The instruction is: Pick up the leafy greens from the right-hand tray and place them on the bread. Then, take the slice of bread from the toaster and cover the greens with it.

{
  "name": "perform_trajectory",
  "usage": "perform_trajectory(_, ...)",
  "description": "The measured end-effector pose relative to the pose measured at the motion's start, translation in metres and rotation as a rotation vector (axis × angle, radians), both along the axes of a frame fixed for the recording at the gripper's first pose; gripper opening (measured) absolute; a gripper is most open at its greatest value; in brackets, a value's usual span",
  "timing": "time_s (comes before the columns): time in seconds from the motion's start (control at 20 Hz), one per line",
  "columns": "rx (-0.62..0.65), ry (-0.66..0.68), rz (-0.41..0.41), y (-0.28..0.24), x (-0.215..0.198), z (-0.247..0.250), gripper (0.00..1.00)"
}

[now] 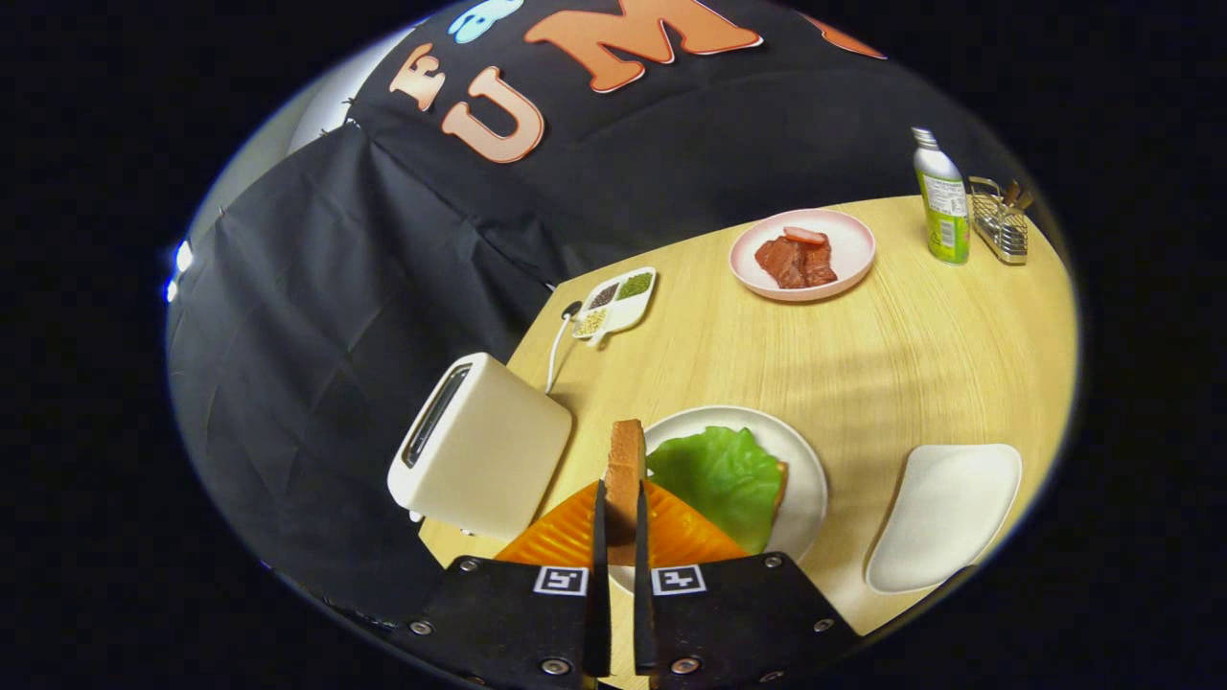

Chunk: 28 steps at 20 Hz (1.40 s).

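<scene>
My gripper (621, 506) is shut on a slice of bread (625, 458), held edge-on and upright between both fingers. Just right of the slice and below it, a green leaf (721, 474) lies on another slice of bread (781, 479), whose crust peeks out at the leaf's right side, on a round white plate (800, 450). The cream toaster (479, 450) stands to the left of the fingers, its slot facing up. To the right lies a bare white tray (944, 513).
At the back of the wooden table (863, 355) are a pink plate with red meat (801, 255), a small divided dish of seeds (615, 302), a green bottle (941, 201) and a wire rack (1000, 222). The toaster's cord (556, 350) runs toward the table's left edge.
</scene>
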<state>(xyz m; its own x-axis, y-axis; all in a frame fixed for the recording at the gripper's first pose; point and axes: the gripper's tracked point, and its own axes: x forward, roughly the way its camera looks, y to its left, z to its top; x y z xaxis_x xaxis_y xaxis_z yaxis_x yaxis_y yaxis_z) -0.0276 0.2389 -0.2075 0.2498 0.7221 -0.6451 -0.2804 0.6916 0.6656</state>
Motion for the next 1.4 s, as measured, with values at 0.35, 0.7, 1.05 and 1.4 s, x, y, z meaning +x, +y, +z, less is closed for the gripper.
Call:
perform_trajectory(0.35, -0.084, -0.049, -0.039, -0.025, 0.009, -0.023, 0.18)
perform_trajectory(0.7, -0.137, -0.217, -0.089, -0.044, 0.029, -0.005, 0.45)
perform_trajectory(1.05, -0.157, -0.572, -0.188, -0.07, 0.05, 0.078, 0.63)
perform_trajectory(1.4, -0.184, -0.919, -0.358, -0.1, 0.054, 0.175, 0.77)
